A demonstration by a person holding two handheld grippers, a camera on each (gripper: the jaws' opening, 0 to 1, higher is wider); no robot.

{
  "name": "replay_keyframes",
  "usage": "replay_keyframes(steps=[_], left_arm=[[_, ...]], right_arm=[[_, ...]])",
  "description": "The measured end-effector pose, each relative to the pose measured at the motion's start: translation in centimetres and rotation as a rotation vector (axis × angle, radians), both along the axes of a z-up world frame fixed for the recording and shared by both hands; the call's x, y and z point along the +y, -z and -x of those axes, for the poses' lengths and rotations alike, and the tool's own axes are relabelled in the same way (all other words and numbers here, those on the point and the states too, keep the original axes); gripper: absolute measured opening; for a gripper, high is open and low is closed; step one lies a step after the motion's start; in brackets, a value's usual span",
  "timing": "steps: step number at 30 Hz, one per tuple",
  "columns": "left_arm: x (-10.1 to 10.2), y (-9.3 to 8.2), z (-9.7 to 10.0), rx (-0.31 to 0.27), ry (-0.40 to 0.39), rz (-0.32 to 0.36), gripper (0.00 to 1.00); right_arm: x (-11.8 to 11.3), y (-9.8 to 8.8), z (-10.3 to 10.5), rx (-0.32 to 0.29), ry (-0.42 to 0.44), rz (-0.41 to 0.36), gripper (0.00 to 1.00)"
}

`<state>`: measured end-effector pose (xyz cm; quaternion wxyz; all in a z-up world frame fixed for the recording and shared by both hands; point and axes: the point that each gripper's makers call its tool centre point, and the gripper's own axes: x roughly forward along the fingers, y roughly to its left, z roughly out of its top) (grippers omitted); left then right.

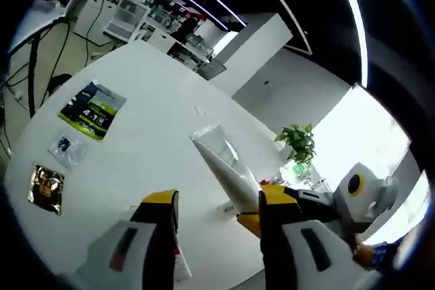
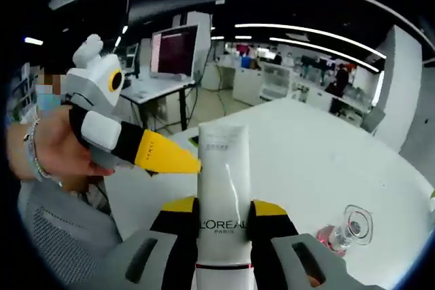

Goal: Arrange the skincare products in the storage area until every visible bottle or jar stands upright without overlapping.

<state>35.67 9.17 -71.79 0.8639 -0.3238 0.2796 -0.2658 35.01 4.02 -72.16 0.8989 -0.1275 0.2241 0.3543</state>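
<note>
Right gripper fingers clamped on white tube, left gripper fingers apart, sachets beyond.

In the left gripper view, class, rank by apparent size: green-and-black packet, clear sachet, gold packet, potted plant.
1. Green-and-black packet, clearly largest.
2. Potted plant, though it stands farther off, so its true size is unsure.
3. Clear sachet and gold packet look alike; not ranked.
</note>
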Motion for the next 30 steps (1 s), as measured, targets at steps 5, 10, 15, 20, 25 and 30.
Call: replay_keyframes(steps=[5,10,15,20,25,30], left_arm=[[-2.9,-1.5,1.3,0.004,0.122,0.152,0.32],[-3.4,-1.8,1.8,-0.006,0.179,0.189,0.16],[-3.9,-2.1,2.3,-0.043,0.199,0.091,0.11],[-4.4,-1.8,2.7,-0.081,0.228,-0.014,0.09],[-4.9,-1.9,3.1,-0.113,0.261,-0.051,0.09],[-4.5,-0.9,3.1,-0.145,0.268,-0.194,0.09]], right_arm=[[0.7,-1.6,1.5,-0.015,-0.036,-0.101,0.24],[1.7,-1.4,2.0,-0.019,-0.091,-0.113,0.24],[1.8,-1.0,2.2,0.033,-0.108,-0.135,0.27],[1.6,-0.3,2.8,0.046,-0.204,-0.071,0.29],[0.4,-1.2,3.6,0.089,-0.313,-0.094,0.27],[-2.7,-3.1,2.6,0.067,-0.239,-0.142,0.16]])
